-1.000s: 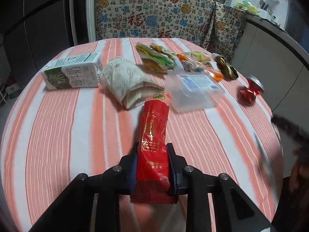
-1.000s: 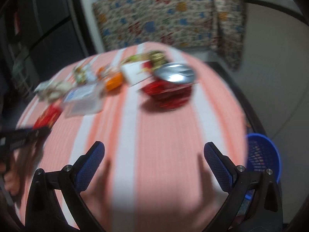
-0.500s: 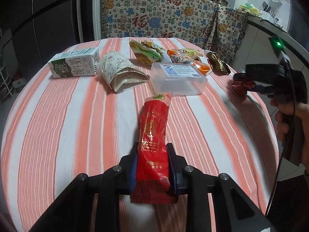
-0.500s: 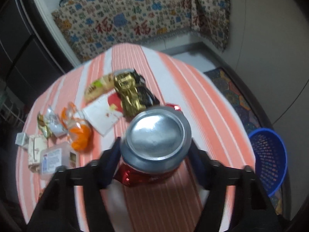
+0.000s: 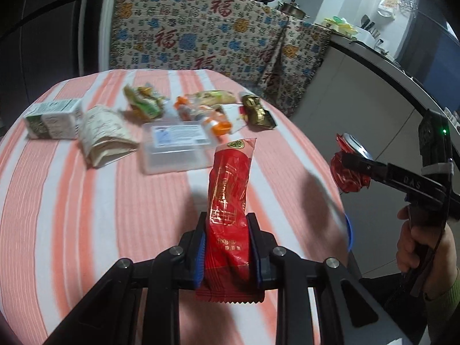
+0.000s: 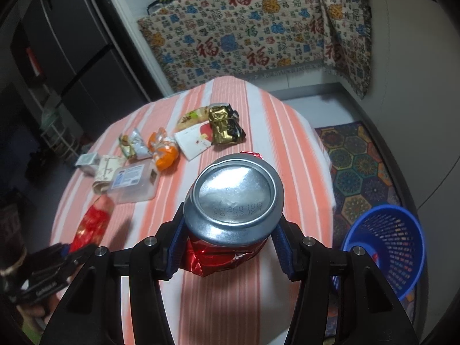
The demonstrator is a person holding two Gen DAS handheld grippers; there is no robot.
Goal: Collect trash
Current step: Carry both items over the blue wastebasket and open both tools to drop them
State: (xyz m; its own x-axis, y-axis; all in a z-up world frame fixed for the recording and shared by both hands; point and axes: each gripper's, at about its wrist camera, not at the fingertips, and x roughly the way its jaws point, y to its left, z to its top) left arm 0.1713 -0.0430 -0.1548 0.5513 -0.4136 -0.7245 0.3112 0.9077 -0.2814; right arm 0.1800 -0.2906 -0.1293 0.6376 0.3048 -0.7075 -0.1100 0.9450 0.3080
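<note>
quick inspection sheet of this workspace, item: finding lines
surface: round table under a striped orange-and-white cloth
job's things: red wrapper, crushed can, blue basket on the floor beside the table
clutter: milk carton, clear plastic box, gold wrapper, other wrappers at the far side
grippers: left hand-held gripper shut on the red wrapper; right hand-held gripper shut on the crushed can
cables: nothing seen
surroundings: patterned cloth, patterned rug, dark fridge
</note>
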